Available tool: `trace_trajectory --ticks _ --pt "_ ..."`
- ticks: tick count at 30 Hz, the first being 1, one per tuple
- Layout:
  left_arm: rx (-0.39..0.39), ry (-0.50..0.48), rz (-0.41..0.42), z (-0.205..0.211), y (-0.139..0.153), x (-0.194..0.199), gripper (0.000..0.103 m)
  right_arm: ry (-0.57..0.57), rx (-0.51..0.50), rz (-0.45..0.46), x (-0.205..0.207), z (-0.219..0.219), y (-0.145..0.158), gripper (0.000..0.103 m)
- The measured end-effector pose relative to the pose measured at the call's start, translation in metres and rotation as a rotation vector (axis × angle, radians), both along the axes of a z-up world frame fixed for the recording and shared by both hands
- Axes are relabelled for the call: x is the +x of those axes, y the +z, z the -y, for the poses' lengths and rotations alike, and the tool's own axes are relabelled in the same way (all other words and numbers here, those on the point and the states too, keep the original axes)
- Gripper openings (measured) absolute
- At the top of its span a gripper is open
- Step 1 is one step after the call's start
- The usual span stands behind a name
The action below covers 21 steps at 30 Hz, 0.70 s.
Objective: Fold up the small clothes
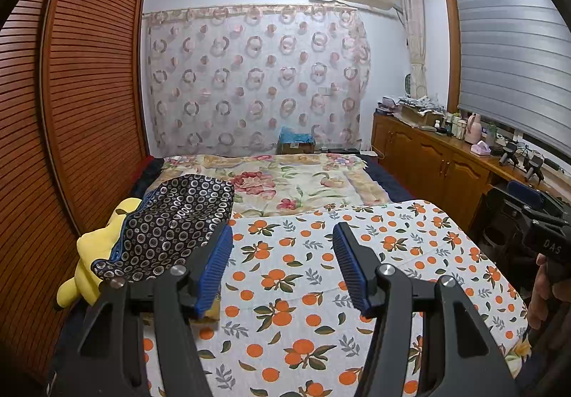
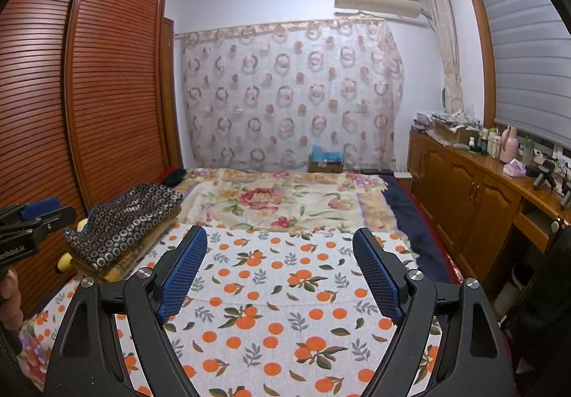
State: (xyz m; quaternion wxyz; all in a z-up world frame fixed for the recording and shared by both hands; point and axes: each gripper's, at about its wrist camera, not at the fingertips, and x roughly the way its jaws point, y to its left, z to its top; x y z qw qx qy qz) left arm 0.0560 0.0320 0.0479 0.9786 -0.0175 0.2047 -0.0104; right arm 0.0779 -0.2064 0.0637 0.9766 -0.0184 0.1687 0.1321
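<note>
- The dark ring-patterned garment (image 1: 171, 225) lies crumpled on a stack at the bed's edge, ahead and to the left of both claws, touching neither.
- The left claw (image 1: 282, 266) hovers half open and empty; the garment begins just beyond its left finger (image 1: 214, 265).
- The right claw (image 2: 280, 270) hangs wide open, also empty, with the garment (image 2: 125, 222) well off to its left.
- Risk: the stack looks loose, so a pinch there may catch the tan layer (image 2: 142, 250) beneath along with the garment.
- Risk: a yellow plush (image 1: 94, 254) sits left of the garment at the bed's brink; a tug could knock it off.
- Risk: a deep bite over the orange-print sheet (image 1: 303, 290) below both claws may gather bedding instead.
- Risk: both claws reaching left may collide.
</note>
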Motion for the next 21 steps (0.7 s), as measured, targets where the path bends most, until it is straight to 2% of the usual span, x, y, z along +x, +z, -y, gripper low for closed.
trace_trajectory --ticks 21 --pt "0.002 -0.001 0.001 0.0011 -0.0003 -0.0001 0.058 0.0 0.0 0.001 -0.0002 0.0006 -0.0005 0.086"
